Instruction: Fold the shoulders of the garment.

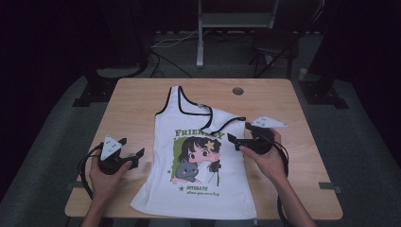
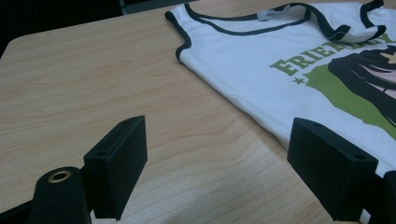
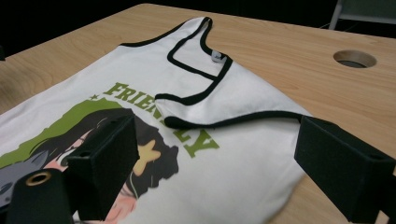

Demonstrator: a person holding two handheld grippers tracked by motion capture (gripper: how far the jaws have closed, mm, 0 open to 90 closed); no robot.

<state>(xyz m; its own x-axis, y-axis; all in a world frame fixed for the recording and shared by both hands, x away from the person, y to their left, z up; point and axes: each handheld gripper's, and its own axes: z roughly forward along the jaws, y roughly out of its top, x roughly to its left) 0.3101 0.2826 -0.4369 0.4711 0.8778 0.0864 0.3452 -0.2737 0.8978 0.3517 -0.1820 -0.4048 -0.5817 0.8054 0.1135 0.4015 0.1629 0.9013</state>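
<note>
High view: the tank top [image 1: 198, 161] lay flat at frame centre on the surface [image 1: 137, 99], its right strap folded over.

Left gripper view: the left hand-held gripper [image 2: 217, 163] stood released beside the hem.

Right gripper view: the right hand-held gripper [image 3: 224, 163] stood released over soft, light fabric; the folded strap [image 3: 219, 122] judged the best hold.

Tank top [image 1: 198, 161] on wooden table [image 1: 137, 101]

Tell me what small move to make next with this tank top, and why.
Probably bring the right gripper forward to pinch the folded-over strap and lay it back flat. The tank top lies spread on the table, but that strap is flopped down over the green lettering. Both grippers are open and empty; the left gripper sits beside the opposite edge.
</note>
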